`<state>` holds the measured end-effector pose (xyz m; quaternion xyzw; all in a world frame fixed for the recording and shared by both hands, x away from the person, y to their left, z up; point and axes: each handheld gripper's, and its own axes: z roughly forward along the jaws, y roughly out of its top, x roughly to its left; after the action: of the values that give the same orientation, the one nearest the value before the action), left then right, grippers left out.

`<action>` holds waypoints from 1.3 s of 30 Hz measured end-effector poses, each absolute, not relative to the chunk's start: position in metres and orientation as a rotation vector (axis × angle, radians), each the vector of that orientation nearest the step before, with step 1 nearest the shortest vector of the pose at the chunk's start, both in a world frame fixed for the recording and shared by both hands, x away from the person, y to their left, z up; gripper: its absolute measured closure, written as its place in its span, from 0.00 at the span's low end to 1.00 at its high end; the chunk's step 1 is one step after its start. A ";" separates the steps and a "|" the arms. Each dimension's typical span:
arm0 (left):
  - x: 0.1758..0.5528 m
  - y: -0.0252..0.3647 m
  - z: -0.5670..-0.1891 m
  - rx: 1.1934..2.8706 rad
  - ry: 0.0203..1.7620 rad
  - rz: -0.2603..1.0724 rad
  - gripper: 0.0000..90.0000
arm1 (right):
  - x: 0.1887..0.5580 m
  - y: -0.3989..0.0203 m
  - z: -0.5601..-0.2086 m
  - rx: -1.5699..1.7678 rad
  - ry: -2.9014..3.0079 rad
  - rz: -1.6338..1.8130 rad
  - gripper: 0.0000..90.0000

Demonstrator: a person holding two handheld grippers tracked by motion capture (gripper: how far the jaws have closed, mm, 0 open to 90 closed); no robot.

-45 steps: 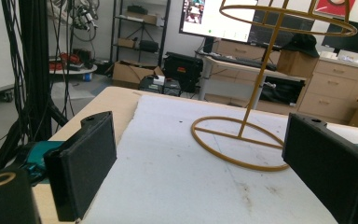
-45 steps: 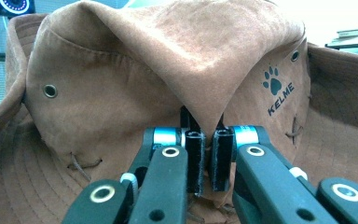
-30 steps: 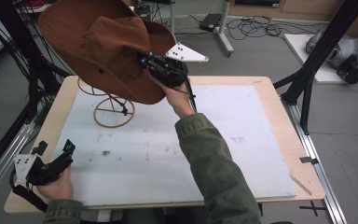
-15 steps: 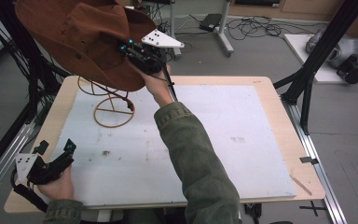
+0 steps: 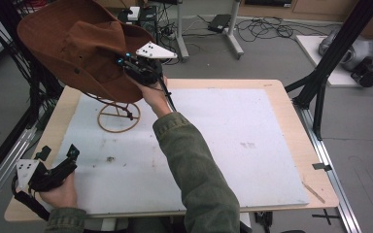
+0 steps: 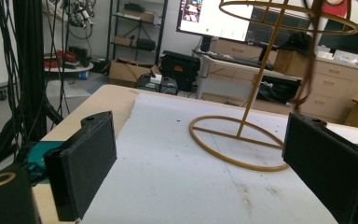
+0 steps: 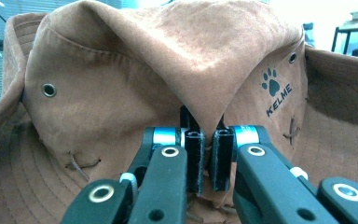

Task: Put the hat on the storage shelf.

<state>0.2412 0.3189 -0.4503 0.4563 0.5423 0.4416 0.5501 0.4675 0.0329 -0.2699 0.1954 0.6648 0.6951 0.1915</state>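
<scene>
Brown suede hat (image 5: 77,53), wide-brimmed with metal eyelets and a paw-print logo, hangs in the air from the right hand-held gripper (image 5: 131,65), which has a fold of its crown pinched tight between nearly closed jaws; in the right gripper view the fabric (image 7: 168,79) bunches up just beyond the pads. Directly below the hat and this hand-held gripper stands a gold wire hat stand (image 5: 118,115), its ring base on the white mat (image 5: 233,141) of the worktop (image 5: 291,111), its upper hoop under the brim. The left hand-held gripper (image 5: 58,155) rests low at the near left corner of the worktop, well apart from the hat, jaws wide with nothing between them, aimed at the stand's base (image 6: 235,142).
</scene>
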 end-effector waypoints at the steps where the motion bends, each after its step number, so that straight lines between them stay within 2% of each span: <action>1: 0.241 0.319 -0.450 1.080 1.283 1.045 0.11 | 0.469 0.031 -0.274 0.570 1.867 1.956 0.97; 21: 0.243 0.317 -0.451 1.089 1.285 1.040 0.11 | 0.470 0.027 -0.277 0.623 1.895 1.890 0.94; 29: 0.243 0.317 -0.451 1.087 1.285 1.037 0.11 | 0.470 0.023 -0.276 0.623 1.917 1.897 0.86; 33: 0.243 0.317 -0.451 1.090 1.284 1.038 0.11 | 0.468 0.020 -0.272 0.600 1.934 1.915 0.71; 39: 0.243 0.317 -0.451 1.088 1.282 1.039 0.11 | 0.466 0.018 -0.269 0.638 1.950 1.962 0.34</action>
<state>0.2429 0.3166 -0.4507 0.4595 0.5417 0.4391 0.5502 0.4660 0.0179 -0.2691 0.2223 0.6790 0.6832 0.1507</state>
